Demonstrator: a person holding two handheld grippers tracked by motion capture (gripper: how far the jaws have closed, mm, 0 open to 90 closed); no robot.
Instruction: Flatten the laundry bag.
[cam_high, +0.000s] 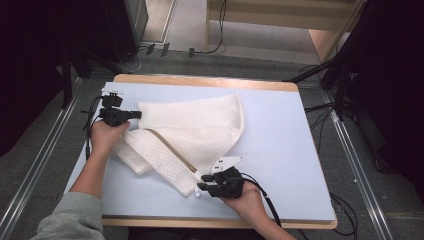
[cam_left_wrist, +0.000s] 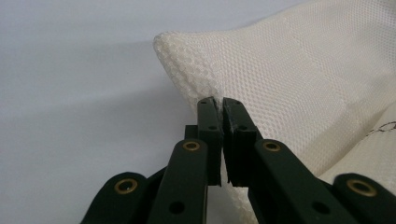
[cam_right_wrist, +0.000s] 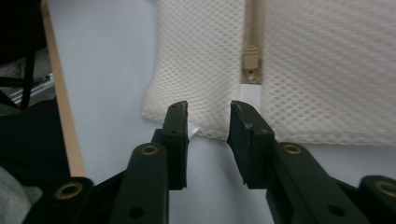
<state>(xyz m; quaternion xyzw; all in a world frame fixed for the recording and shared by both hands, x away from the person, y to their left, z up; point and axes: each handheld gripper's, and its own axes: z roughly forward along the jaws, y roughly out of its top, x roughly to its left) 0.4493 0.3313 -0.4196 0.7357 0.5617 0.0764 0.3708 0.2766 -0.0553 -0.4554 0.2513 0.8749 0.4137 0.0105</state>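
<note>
Mesh bag (cam_high: 195, 132) looks light, floppy, snag-prone. Left tongs (cam_left_wrist: 219, 105) clamp its corner; right tongs (cam_right_wrist: 208, 114) gape just short of the zipper-end (cam_right_wrist: 251, 63) hem — grab there.

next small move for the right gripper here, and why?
Probably ease the right gripper forward and close on the beige zipper pull. Its jaws stand open just short of the white mesh bag's edge, with nothing between them, and the pull sits slightly ahead. The left gripper is shut on the mesh at the far corner, so the bag looks anchored.
</note>
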